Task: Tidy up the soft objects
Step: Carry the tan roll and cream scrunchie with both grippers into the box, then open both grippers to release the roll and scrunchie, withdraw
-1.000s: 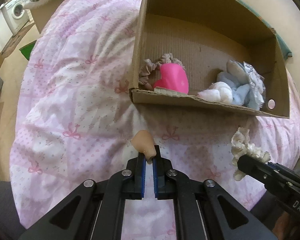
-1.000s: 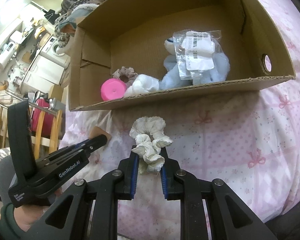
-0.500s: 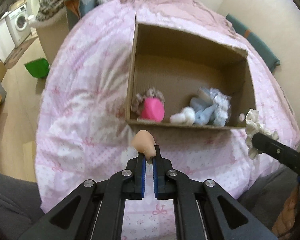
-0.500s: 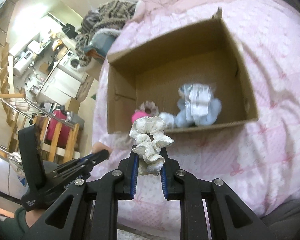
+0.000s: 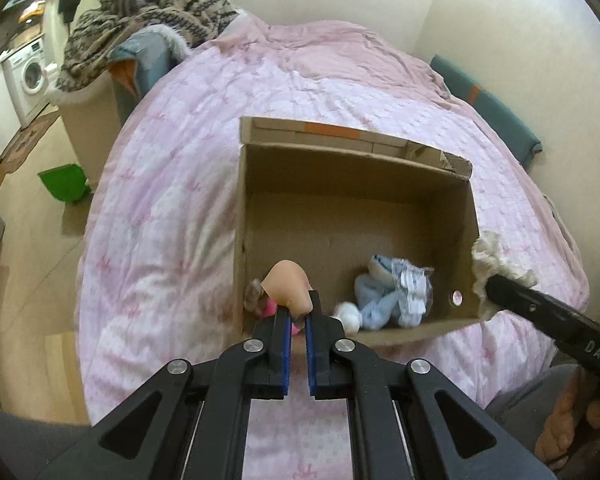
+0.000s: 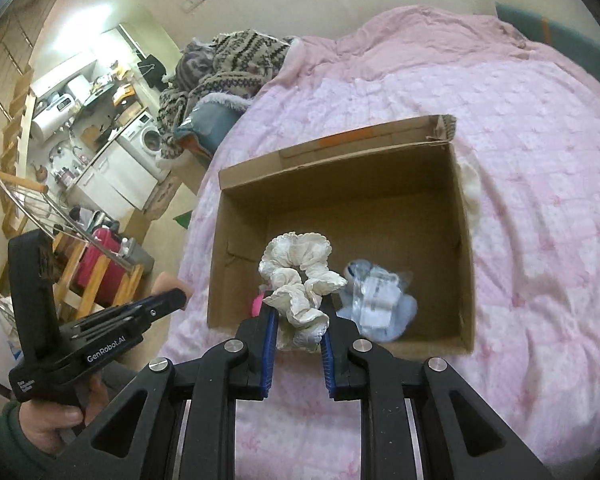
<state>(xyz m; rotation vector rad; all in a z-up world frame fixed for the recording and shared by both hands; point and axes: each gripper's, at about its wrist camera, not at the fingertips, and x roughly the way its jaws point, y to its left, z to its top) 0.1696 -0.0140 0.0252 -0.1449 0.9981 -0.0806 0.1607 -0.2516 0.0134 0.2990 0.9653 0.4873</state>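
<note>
My left gripper [image 5: 297,312] is shut on a beige makeup sponge [image 5: 287,289], held high above the near left corner of an open cardboard box [image 5: 420,330] on the pink bed. My right gripper [image 6: 298,316] is shut on a white scrunchie [image 6: 298,280], held above the box's [image 6: 216,264] near side. In the box lie a pale blue plush toy with a plastic bag [image 5: 396,292], a white soft ball [image 5: 350,314], a pink object [image 6: 256,306] and a brown scrunchie [image 5: 254,294], partly hidden by my fingers. The right gripper with the scrunchie also shows in the left wrist view [image 5: 488,280].
The pink quilt [image 5: 160,220] covers the bed. A patterned blanket pile [image 5: 148,8] lies at the bed's far left. A green bin [image 5: 64,182] and washing machine [image 5: 28,76] stand on the floor to the left. A teal cushion [image 5: 488,108] lies against the wall.
Both grippers have risen well above the bed with their objects still held; the box now looks smaller and is seen from above.
</note>
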